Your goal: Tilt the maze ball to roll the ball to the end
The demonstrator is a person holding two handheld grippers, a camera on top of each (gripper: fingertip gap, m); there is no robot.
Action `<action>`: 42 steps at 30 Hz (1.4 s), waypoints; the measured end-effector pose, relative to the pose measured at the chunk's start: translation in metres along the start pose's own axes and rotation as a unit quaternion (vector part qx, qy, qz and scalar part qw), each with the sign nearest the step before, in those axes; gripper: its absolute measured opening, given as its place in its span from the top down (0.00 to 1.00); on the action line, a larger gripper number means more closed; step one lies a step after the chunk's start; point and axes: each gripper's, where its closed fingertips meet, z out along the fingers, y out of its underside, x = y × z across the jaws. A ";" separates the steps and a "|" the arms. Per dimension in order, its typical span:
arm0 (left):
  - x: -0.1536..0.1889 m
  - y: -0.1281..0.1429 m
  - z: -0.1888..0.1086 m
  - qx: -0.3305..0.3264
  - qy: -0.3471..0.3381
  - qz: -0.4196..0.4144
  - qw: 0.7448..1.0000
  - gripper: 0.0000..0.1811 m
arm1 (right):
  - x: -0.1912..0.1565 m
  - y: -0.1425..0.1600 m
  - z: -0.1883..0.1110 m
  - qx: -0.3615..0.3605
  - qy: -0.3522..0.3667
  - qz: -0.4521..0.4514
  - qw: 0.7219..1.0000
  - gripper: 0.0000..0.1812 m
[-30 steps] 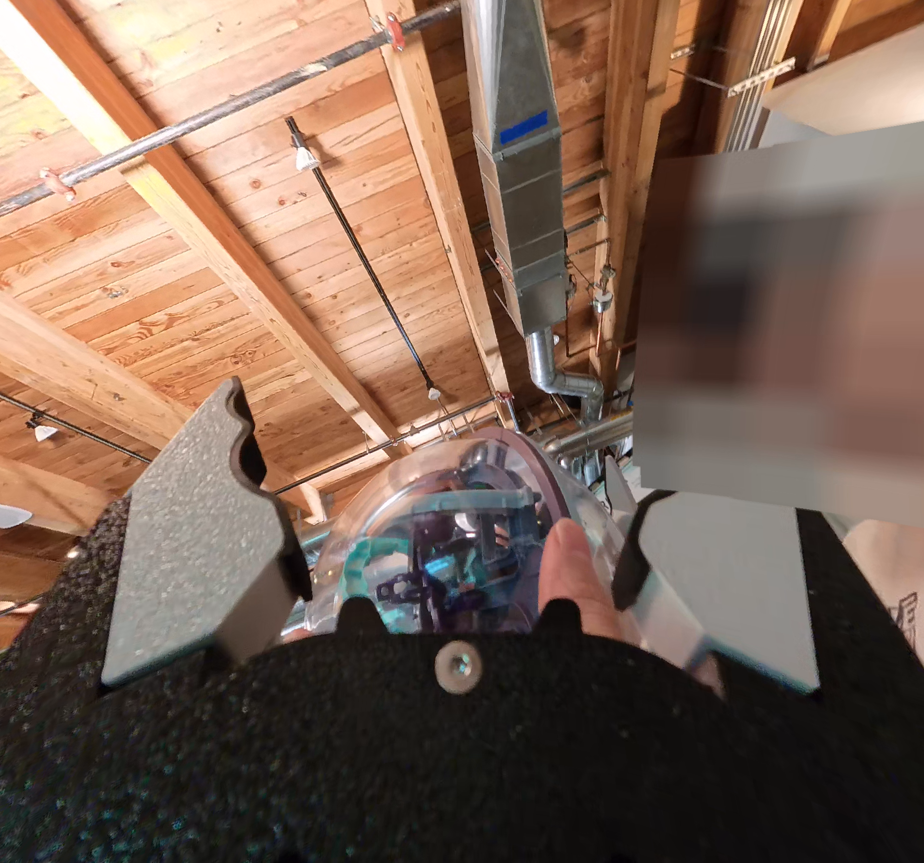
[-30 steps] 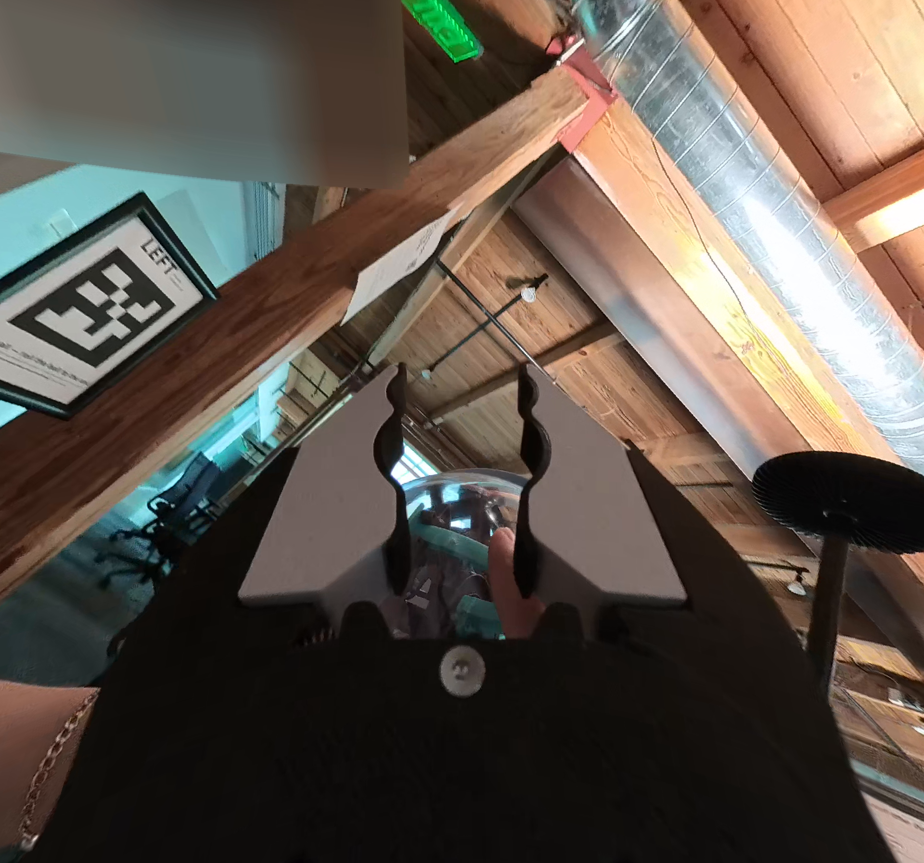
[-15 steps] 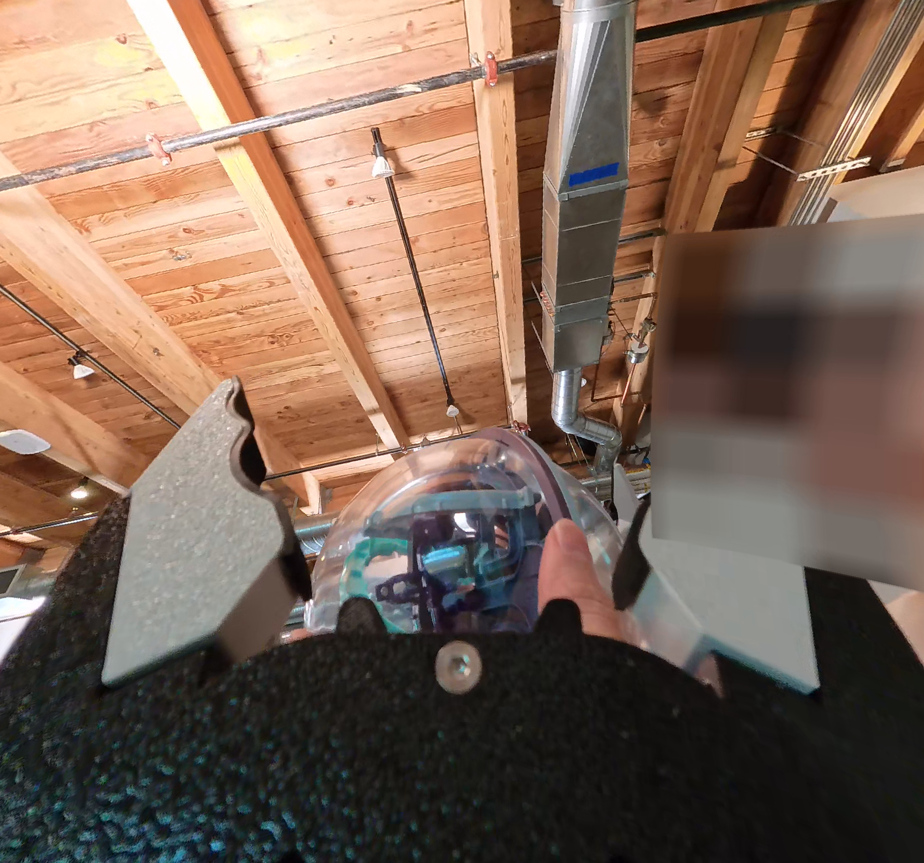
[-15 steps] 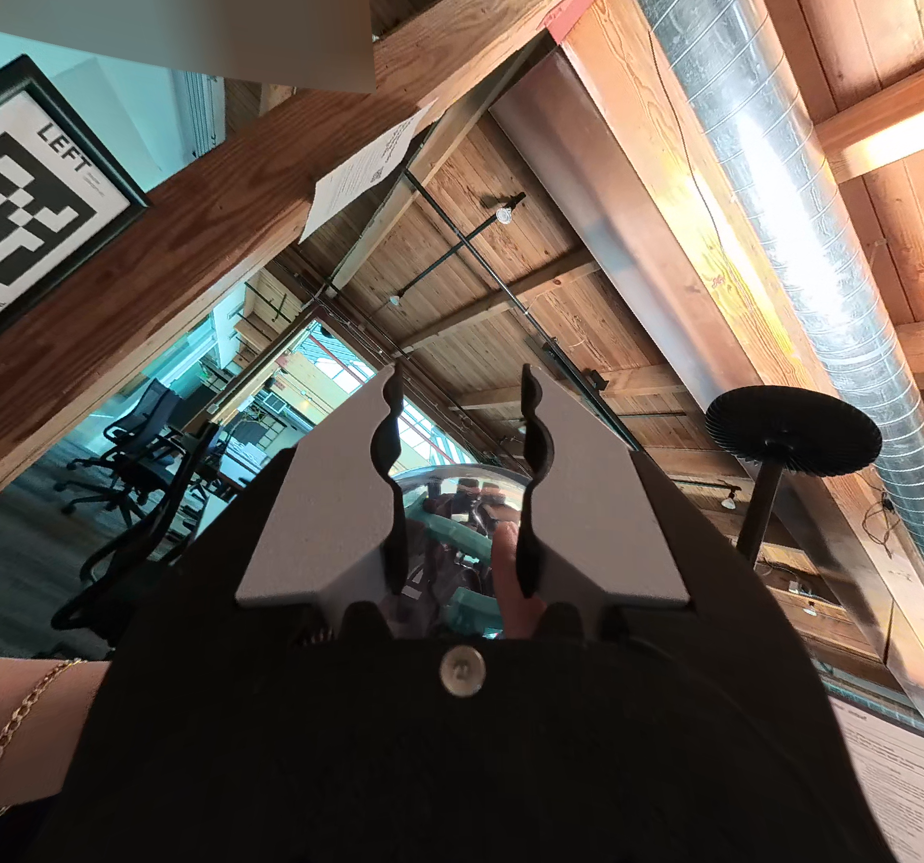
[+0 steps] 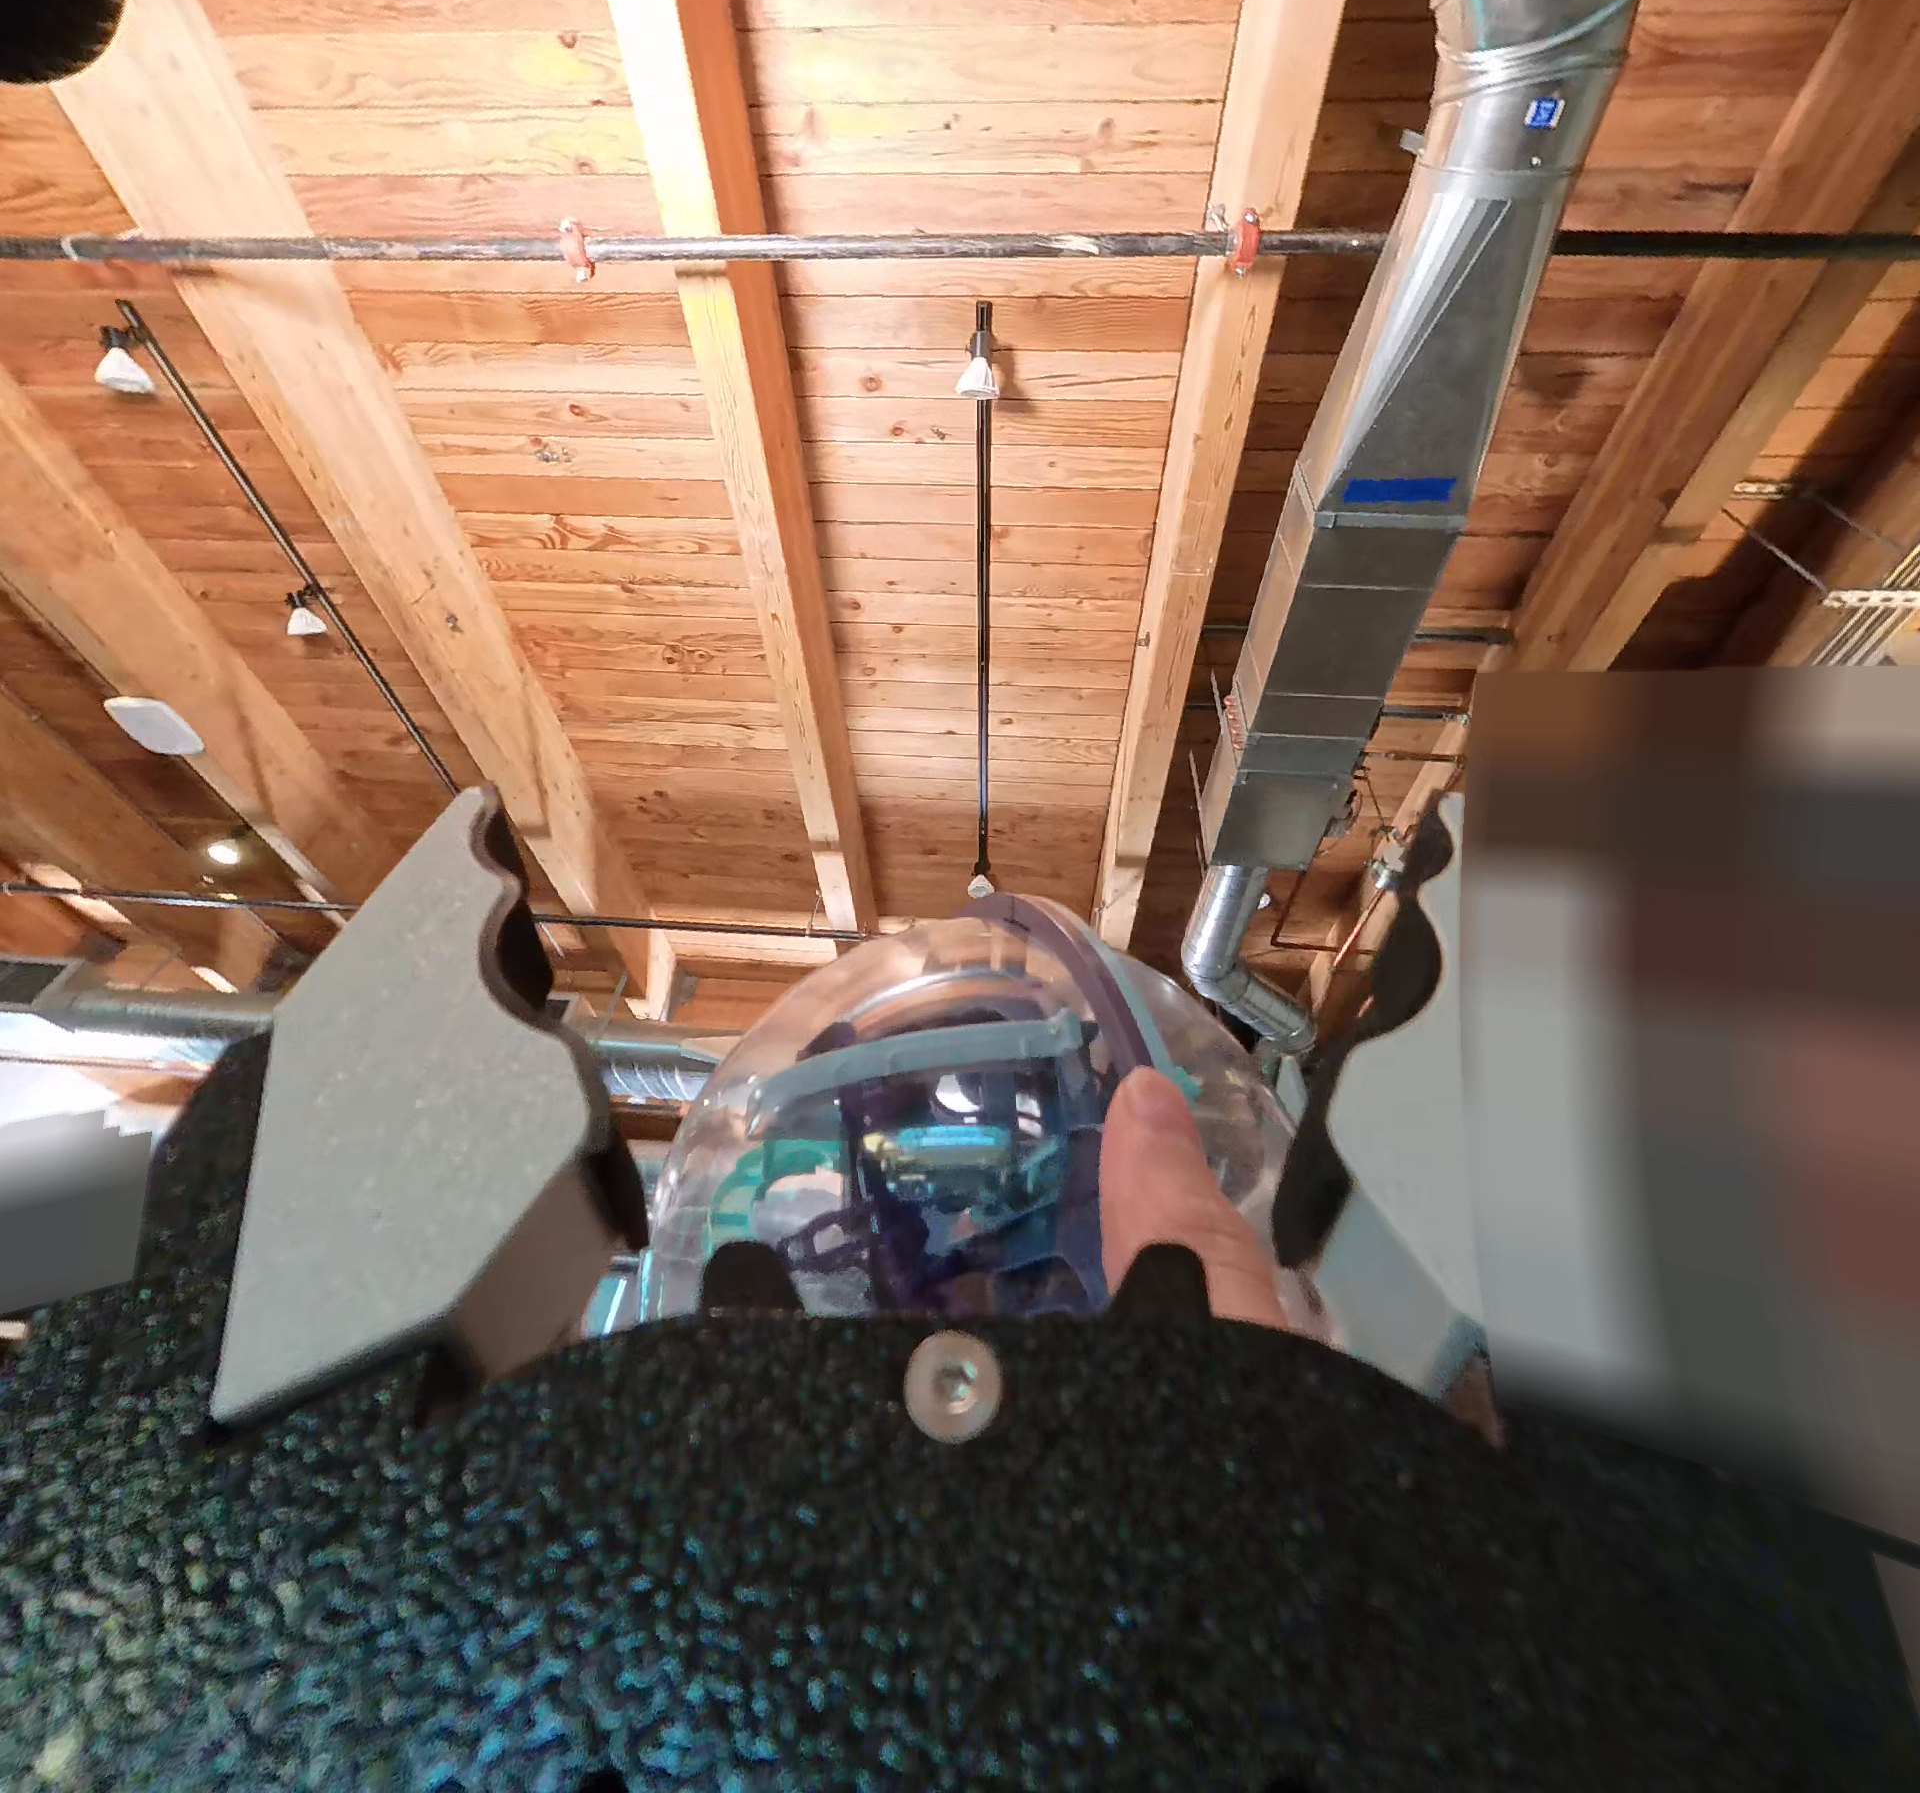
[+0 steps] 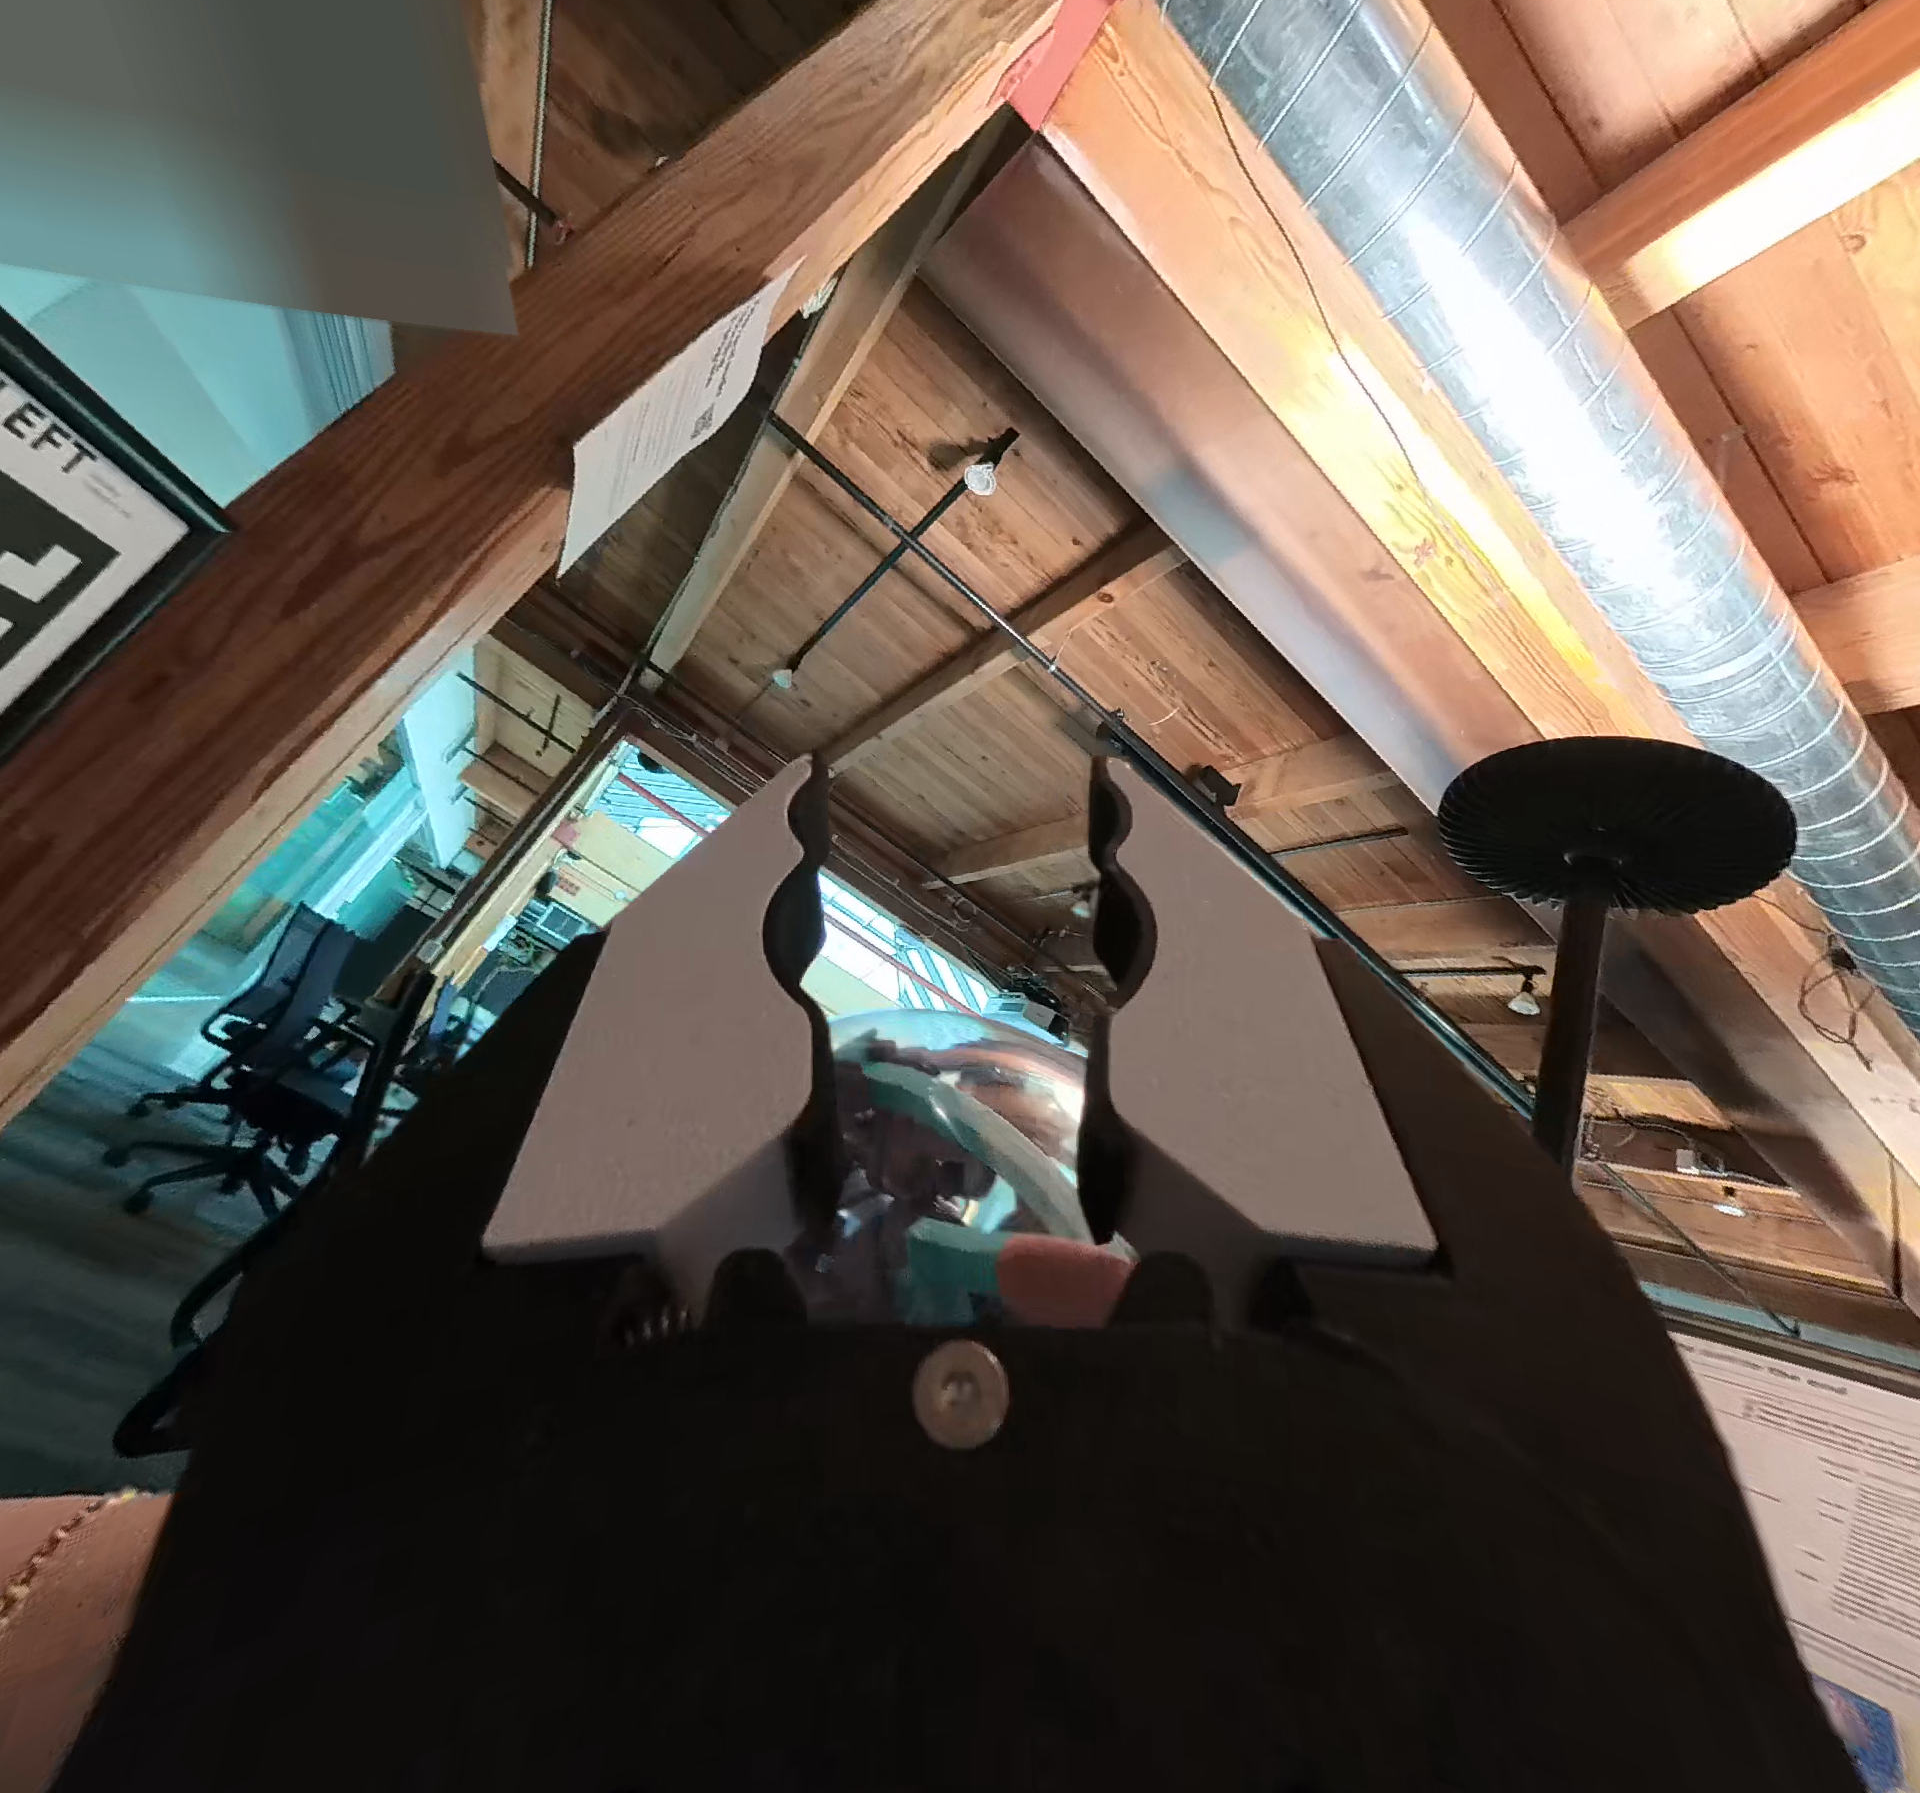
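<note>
The maze ball is a clear sphere with teal and purple tracks inside and a purple ring around it. It sits low between the wide-spread jaws of my left gripper, whose pads touch its sides. A thumb presses on its right side. In the right wrist view the maze ball shows low in the narrow gap of my right gripper, with a fingertip on it. I cannot tell whether those jaws grip it. The small ball inside is not discernible.
Both views point up at a wooden ceiling with beams and metal ducts. A black disc on a pole stands to the right. A framed marker, office chairs and an arm with a chain bracelet are on the left.
Both grippers and the maze ball have tilted, so the ceiling has swung across both views. The framed marker has slid to the left edge. Both jaw widths are unchanged.
</note>
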 end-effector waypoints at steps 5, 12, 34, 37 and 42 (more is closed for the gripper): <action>-0.014 0.016 -0.003 -0.036 -0.027 -0.035 0.998 0.14 | 0.005 0.024 -0.005 -0.035 -0.009 -0.032 0.999 0.68; -0.038 0.029 -0.016 -0.081 -0.068 -0.045 0.993 0.14 | 0.020 0.058 -0.018 -0.071 -0.016 0.041 0.997 0.59; -0.066 0.090 -0.055 -0.300 -0.105 0.017 0.948 0.13 | 0.058 0.157 -0.066 -0.185 0.058 0.238 0.952 0.51; -0.073 0.096 -0.065 -0.323 -0.116 0.019 0.939 0.14 | 0.062 0.173 -0.075 -0.205 0.073 0.263 0.940 0.51; -0.089 0.102 -0.083 -0.349 -0.146 0.028 0.925 0.14 | 0.062 0.197 -0.086 -0.256 0.093 0.276 0.922 0.50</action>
